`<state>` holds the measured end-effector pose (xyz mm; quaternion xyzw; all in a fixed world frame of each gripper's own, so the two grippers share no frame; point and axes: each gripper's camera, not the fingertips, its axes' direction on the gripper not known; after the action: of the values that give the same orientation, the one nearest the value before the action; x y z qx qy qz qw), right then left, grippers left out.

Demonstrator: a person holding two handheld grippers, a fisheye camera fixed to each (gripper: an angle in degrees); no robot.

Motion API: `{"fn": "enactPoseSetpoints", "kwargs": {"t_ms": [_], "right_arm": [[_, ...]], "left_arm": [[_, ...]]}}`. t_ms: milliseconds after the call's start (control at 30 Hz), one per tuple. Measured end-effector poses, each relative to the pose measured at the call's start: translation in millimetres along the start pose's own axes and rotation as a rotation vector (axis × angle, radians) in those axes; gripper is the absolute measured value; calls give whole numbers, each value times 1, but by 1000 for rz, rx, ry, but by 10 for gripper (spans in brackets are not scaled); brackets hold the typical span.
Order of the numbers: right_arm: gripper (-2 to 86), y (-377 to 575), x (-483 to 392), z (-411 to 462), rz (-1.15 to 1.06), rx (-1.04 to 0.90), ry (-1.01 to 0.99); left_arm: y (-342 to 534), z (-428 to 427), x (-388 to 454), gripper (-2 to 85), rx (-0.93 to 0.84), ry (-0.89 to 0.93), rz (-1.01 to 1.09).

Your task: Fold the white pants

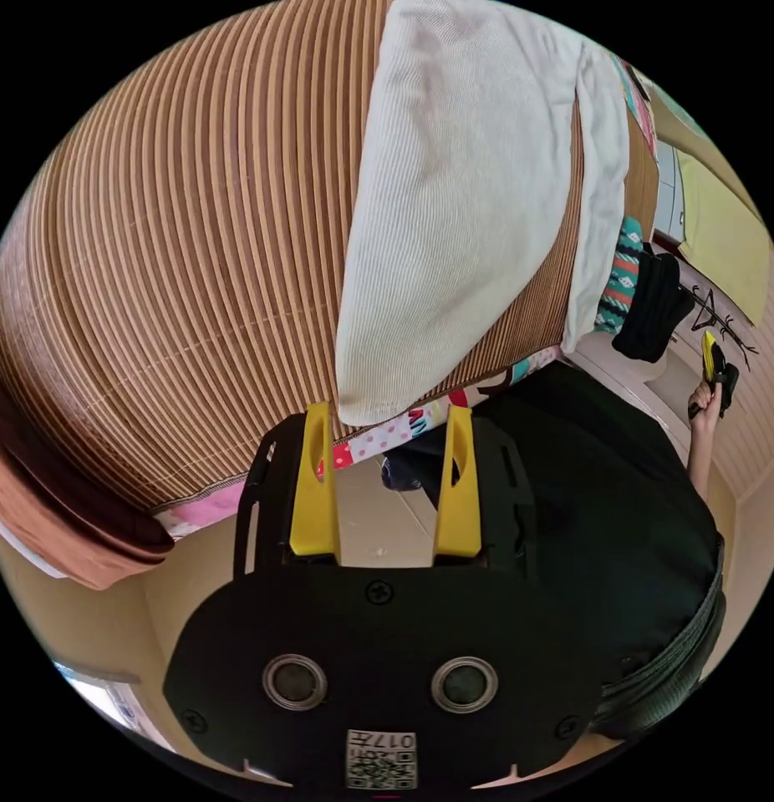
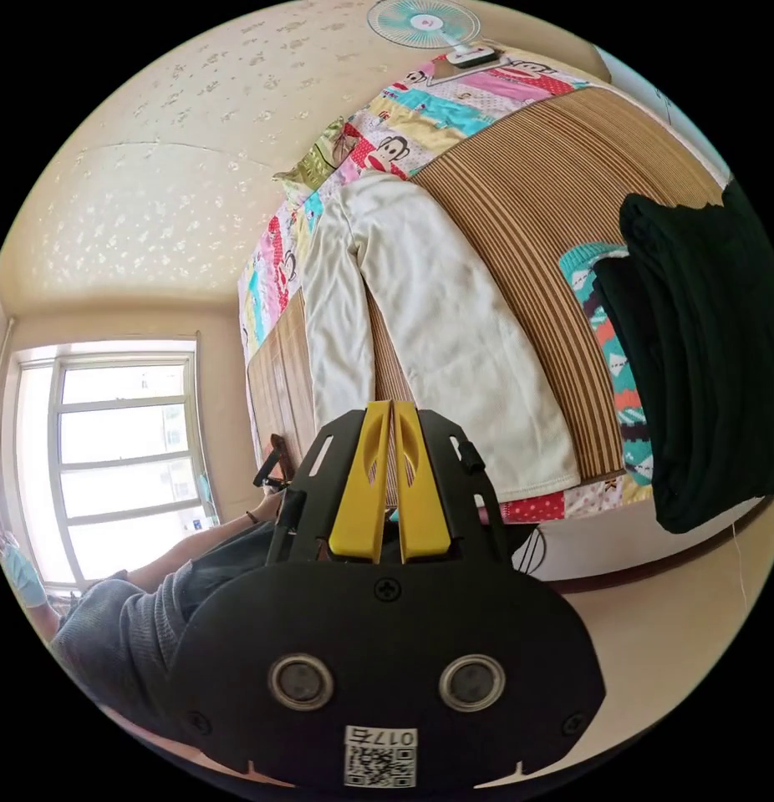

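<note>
1. The white pants (image 2: 429, 334) lie flat on the striped bamboo mat (image 2: 529, 200), both legs stretched out side by side, their hems reaching the mat's near edge.
2. Beyond that edge runs a strip of patchwork cartoon bedsheet (image 2: 454, 109), then bare pale floor (image 1: 387, 522) with room to move.
3. The pants are ribbed, soft-looking cloth; the mat is stiff, with fine brown and tan slats.
4. A dark folded garment (image 2: 705, 351) sits on a teal patterned cloth (image 2: 613, 334) at the mat's side, apart from the pants.
5. The left gripper (image 1: 389, 418) hangs just off the mat's edge, yellow jaws spread wide, holding nothing.
6. The right gripper (image 2: 392, 409) has its jaws pressed together with nothing between them.
</note>
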<state>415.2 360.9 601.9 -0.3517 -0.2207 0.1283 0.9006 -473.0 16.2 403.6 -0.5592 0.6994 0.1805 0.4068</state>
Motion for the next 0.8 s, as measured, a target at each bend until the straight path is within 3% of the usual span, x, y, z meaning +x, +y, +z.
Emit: {"fn": "enactPoseSetpoints", "kwargs": {"t_ms": [67, 133, 200, 267, 300, 367, 433, 600, 667, 700, 800], "right_arm": [[5, 1, -13, -19, -19, 22, 47], [5, 6, -15, -26, -13, 45, 32], [5, 13, -11, -27, 40, 57, 15], [5, 26, 2, -25, 136, 63, -15], [5, 29, 5, -24, 150, 64, -30], [5, 42, 18, -23, 198, 65, -71], [6, 49, 30, -24, 243, 59, -79], [7, 49, 56, -33, 295, 31, -79], [8, 40, 67, -39, 305, -7, -64], [8, 37, 69, -40, 306, -16, -63], [9, 21, 80, -49, 302, -55, -56]], "left_arm": [[-12, -11, -9, 134, -13, 32, -2], [-20, -30, -3, 48, -4, 228, 158], [-25, -72, 20, 46, -4, 747, 485], [-6, -127, 42, 44, 67, 1065, 773], [9, -163, 47, 44, 124, 1166, 913], [21, -199, 40, 44, 214, 1250, 991], [16, -210, 22, 43, 239, 1192, 897], [-23, -153, -20, 44, 45, 286, 265], [-31, -132, -43, 45, -41, 13, -16], [-35, -113, -59, 45, -172, -101, -152], [-32, -76, -74, 56, -328, -21, -208]]}}
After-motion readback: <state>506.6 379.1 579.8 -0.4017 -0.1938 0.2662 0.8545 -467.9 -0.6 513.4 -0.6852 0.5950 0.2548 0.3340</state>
